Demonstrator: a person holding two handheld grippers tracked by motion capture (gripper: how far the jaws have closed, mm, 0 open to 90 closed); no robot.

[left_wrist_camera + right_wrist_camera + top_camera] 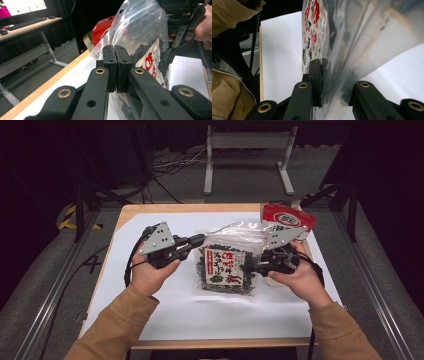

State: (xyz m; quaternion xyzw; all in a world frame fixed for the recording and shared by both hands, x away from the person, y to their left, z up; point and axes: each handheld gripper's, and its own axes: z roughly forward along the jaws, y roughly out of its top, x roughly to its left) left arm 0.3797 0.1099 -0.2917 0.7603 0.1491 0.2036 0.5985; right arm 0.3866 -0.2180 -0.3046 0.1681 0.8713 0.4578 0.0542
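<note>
Seaweed bag [227, 265] spans between both tongs: left tongs [199, 240] pinch its upper-left edge, right tongs [245, 268] its right side.

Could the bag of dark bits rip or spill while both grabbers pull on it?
Maybe. The left hand-held gripper and right hand-held gripper each pinch the thin clear bag, so hard pulling might tear it. The red box sits by the table's far edge and could get knocked off.

A lab: black curtains, floor cables [170, 162], a desk with monitor [23, 5].
</note>
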